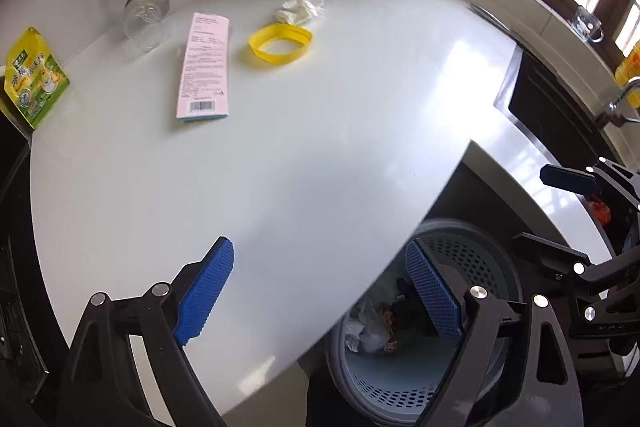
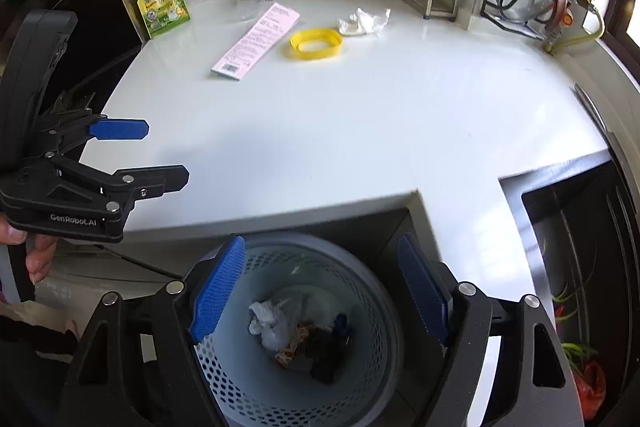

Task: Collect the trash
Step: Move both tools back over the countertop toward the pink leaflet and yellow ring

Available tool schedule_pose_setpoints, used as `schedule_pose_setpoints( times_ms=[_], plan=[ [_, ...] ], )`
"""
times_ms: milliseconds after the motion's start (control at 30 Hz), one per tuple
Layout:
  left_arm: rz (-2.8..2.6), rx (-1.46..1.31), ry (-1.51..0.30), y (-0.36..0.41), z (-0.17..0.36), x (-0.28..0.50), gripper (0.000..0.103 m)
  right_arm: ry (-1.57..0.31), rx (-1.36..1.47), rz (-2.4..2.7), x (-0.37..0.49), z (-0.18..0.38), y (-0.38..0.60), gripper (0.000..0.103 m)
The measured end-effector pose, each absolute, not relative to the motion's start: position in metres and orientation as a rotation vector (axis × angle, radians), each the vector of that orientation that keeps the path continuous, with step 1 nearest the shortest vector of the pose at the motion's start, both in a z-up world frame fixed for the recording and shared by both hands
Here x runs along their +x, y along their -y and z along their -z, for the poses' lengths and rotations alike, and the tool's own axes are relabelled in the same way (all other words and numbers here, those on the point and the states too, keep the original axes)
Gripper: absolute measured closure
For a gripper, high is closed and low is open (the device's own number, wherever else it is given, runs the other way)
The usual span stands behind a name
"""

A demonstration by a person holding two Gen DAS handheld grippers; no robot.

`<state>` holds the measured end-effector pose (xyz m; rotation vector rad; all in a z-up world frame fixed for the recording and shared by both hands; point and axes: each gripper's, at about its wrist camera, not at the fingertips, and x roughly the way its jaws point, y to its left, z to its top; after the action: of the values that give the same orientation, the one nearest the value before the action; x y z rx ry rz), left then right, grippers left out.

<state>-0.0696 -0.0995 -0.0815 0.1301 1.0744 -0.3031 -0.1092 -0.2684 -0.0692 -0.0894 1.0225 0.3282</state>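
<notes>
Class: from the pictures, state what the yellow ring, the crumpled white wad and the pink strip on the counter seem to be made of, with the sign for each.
Yellow ring: likely plastic; smooth, evenly coloured, keeps its shape.
White wad: probably tissue paper; soft matte creases.
Pink strip: printed paper or thin card; flat, with text and a barcode.

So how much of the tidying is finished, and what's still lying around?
Partly done. The bin below the counter already holds crumpled paper and scraps. Nothing is in hand: the left gripper and right gripper are both open and empty, the right above the bin. Still on the counter: a pink paper strip, a yellow plastic ring and a crumpled tissue.
</notes>
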Motion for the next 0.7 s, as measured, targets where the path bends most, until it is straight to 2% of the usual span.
schedule_pose_setpoints(
  times_ms=[267, 700],
  plan=[
    [0.178, 0.101, -1.017, 0.062, 0.07, -0.002, 0.01, -0.966, -0.063, -0.374, -0.049, 0.05, 0.256, 0.023],
    [0.132, 0.083, -1.099, 0.043, 0.117, 0.103, 0.008, -0.988, -0.069, -0.319, 0.028, 0.06, 0.236, 0.023]
  ],
)
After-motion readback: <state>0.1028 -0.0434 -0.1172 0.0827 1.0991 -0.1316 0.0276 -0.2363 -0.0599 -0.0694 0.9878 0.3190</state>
